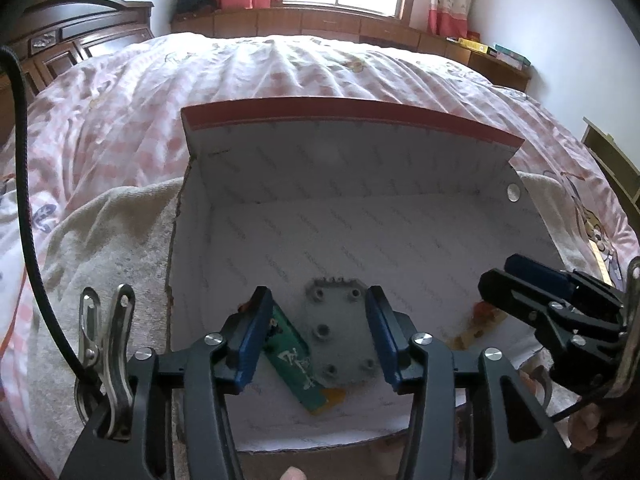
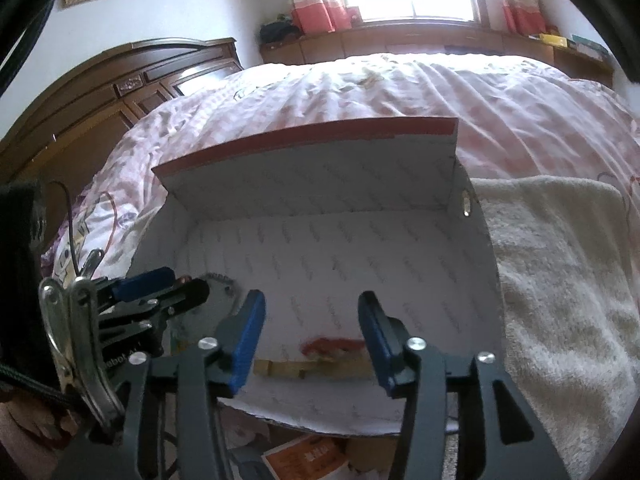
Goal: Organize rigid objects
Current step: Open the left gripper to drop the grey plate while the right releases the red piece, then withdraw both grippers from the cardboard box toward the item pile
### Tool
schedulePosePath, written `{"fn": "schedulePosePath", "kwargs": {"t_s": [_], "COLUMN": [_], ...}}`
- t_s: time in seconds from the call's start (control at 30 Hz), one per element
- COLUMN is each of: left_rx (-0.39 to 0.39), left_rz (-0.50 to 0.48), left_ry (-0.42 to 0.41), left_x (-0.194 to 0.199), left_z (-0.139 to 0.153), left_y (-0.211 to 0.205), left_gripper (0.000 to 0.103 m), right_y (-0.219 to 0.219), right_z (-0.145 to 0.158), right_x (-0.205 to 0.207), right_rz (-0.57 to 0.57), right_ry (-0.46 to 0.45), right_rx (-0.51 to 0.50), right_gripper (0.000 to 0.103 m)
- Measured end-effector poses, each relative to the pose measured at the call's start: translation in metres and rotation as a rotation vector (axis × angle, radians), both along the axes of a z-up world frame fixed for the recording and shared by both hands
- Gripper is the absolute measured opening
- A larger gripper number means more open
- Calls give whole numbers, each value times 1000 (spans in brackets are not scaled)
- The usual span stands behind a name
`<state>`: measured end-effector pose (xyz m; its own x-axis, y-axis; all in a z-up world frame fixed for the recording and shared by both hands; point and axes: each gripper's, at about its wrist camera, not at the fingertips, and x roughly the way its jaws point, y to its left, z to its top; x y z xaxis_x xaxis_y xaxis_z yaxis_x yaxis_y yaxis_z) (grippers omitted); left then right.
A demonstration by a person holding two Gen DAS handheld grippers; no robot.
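Note:
An open cardboard box (image 1: 240,184) with a white lining and a red-edged lid sits on the bed. On its floor lie a grey plate with round holes (image 1: 340,344) and a green circuit board (image 1: 296,364), side by side. My left gripper (image 1: 316,340) is open above them, its blue pads apart and flanking both pieces. A yellowish wooden strip with a red piece on it (image 2: 320,364) lies further right on the box floor. My right gripper (image 2: 312,332) hangs open over that strip, holding nothing. Each gripper shows in the other's view: right gripper (image 1: 504,280), left gripper (image 2: 176,284).
The box rests on a beige towel (image 2: 560,280) spread over a pink checked quilt (image 1: 120,120). A dark wooden headboard (image 2: 120,92) stands at the left and a low wooden cabinet (image 1: 320,24) runs under the window. An orange printed paper (image 2: 304,460) lies below the bed edge.

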<state>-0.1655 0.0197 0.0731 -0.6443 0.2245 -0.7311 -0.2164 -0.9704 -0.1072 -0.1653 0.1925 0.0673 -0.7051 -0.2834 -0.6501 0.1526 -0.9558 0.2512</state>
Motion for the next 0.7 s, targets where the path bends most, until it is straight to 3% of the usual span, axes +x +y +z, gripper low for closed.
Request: {"fn": "schedulePosePath", "kwargs": {"t_s": [0.13,0.7], "left_rx": [0,-6], "left_rz": [2,-10], "left_ry": [3,24], "left_x": [1,29], "left_z": [1,16], "left_y": [-1,-1], "left_gripper": [51,51], "right_y": [1,-3], "right_z": [2,15], "right_x": [2,29], "right_rz": [-10,-2], "right_ry": [9,45], "right_rx": [-6,-35], "right_gripper": [61,65]}}
